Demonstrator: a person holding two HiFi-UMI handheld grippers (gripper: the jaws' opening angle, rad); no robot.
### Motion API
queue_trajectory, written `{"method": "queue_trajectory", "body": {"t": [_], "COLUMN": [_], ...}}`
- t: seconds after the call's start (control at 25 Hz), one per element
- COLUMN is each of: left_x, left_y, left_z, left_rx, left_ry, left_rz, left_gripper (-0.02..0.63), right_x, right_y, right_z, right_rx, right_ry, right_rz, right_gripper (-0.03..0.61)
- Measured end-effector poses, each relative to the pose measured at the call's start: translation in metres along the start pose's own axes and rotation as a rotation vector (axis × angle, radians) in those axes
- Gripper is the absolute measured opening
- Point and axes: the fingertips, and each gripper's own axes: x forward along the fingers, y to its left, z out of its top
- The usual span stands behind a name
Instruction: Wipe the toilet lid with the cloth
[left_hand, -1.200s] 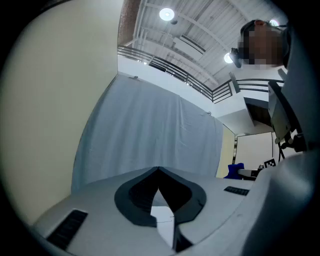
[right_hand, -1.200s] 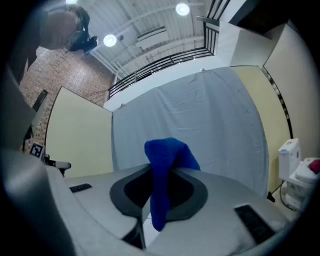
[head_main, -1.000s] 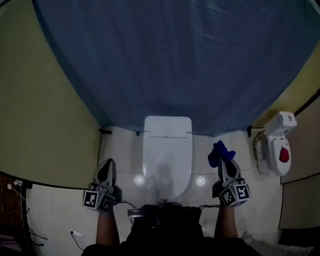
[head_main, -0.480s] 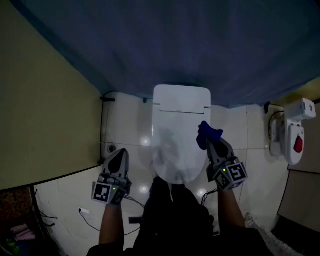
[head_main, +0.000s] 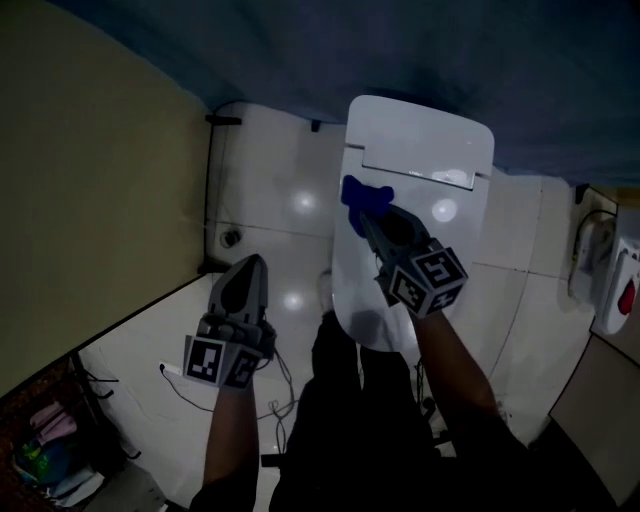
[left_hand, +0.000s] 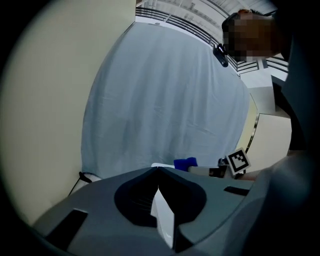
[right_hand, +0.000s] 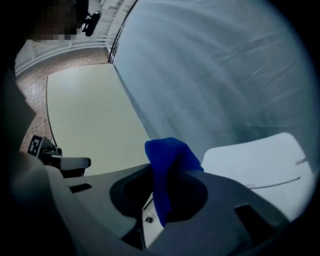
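The white toilet lid lies closed, right of centre in the head view. My right gripper hangs over the lid's left part, shut on a blue cloth that sticks out past its tips. In the right gripper view the cloth is bunched between the jaws, with the lid beyond it. My left gripper is over the floor to the left of the toilet, jaws closed together and holding nothing. In the left gripper view its jaws meet, and the cloth shows further off.
A blue curtain hangs behind the toilet. A yellow wall closes the left side. White floor tiles surround the bowl, with cables near the left. A white wall unit with a red part is at the right edge.
My right gripper has carried the cloth leftward from beside the toilet to over the lid. The left gripper stays at the toilet's left. The head view has swung left.
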Motion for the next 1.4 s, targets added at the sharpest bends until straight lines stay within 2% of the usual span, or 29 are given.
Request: {"method": "queue_trajectory", "body": {"t": [0.12,0.2,0.36,0.48,0.56,0.72,0.92,1.08,1.4], "left_x": [0.004,0.006,0.014,0.018,0.020,0.035,0.041,0.043,0.059], "left_y": [0.017,0.025,0.033,0.032,0.029,0.019,0.006,-0.003,-0.021], "left_z": [-0.024,-0.045,-0.081,-0.100,-0.113,-0.116,-0.129,-0.140,-0.148], "left_rx": [-0.041,-0.064,-0.102,-0.115,-0.107,-0.114,-0.084,-0.023,0.022], "left_ry": [0.019,0.046,0.082,0.096,0.111,0.092,0.122,0.128,0.148], "left_rz": [0.036,0.046,0.057,0.042,0.026,0.027,-0.020,-0.053,-0.101], "left_gripper": [-0.011,-0.011,-0.011,-0.011,-0.011,-0.011,-0.011,-0.012,-0.012], "right_x": [0.059,0.090,0.115,0.106,0.099,0.088,0.057,0.018,-0.071], "right_y": [-0.012,-0.025,-0.088,-0.120,-0.130,-0.142,-0.169,-0.205,-0.280], "right_z": [-0.037,-0.065,-0.119,-0.131,-0.133,-0.133,-0.126,-0.120,-0.118], "right_rx": [0.149,0.178,0.042,-0.025,-0.095,-0.207,-0.348,-0.345,-0.333], "right_ry": [0.067,0.147,0.363,0.440,0.444,0.458,0.485,0.475,0.506], "right_rz": [0.050,0.058,-0.047,-0.118,-0.140,-0.160,-0.222,-0.284,-0.434], "right_gripper": [0.054,0.054,0.054,0.054,0.054,0.054,0.054,0.055,0.055]}}
